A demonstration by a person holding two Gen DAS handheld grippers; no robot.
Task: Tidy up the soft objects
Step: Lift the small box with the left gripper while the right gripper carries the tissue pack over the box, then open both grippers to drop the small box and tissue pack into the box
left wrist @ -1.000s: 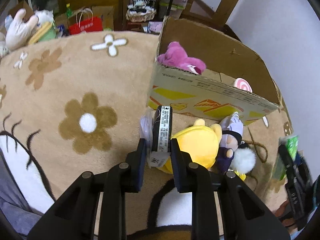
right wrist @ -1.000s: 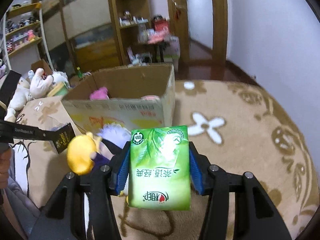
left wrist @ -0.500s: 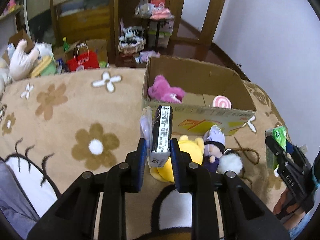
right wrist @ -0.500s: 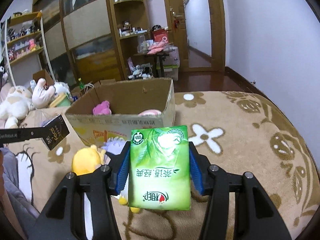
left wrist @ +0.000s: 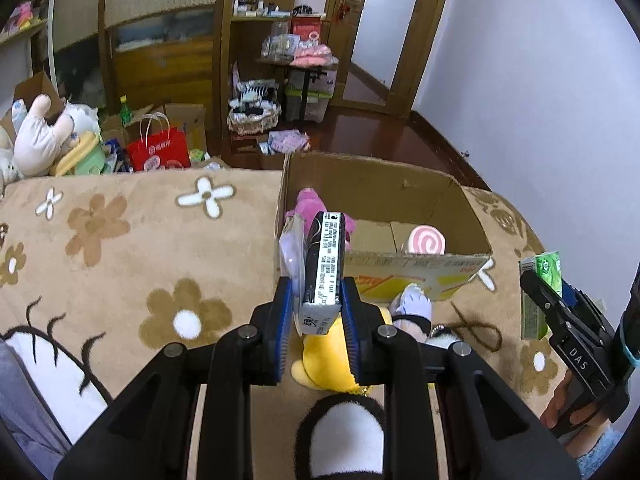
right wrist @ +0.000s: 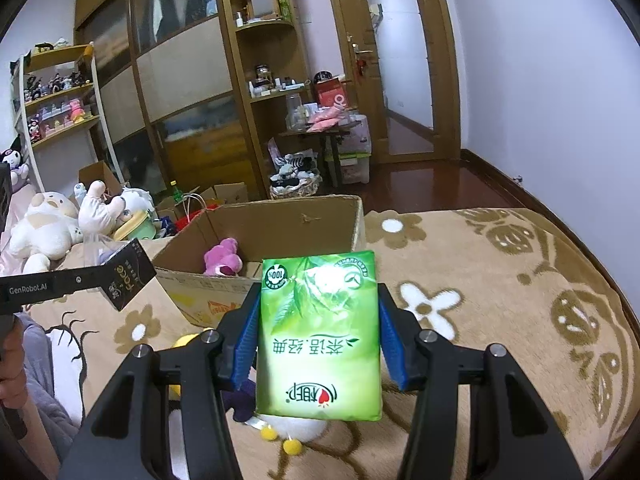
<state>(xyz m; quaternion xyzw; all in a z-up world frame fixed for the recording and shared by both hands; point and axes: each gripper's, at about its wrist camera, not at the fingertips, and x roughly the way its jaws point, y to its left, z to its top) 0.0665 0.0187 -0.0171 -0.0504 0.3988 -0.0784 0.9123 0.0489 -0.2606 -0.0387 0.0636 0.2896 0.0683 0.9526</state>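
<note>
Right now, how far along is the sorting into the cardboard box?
Done: a pink plush toy and a pink swirl lollipop plush lie in the open cardboard box. In hand: the left gripper clamps a black packaged box, the right gripper a green tissue pack. Left: both held items, plus the yellow plush and purple-haired doll on the carpet before the box.

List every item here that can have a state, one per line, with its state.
left gripper: shut on the black packet, held off the blanket.
right gripper: shut on the green tissue pack, held up.
cardboard box: open, holding the pink plush and the swirl toy.
yellow plush: lying outside the box.
</note>
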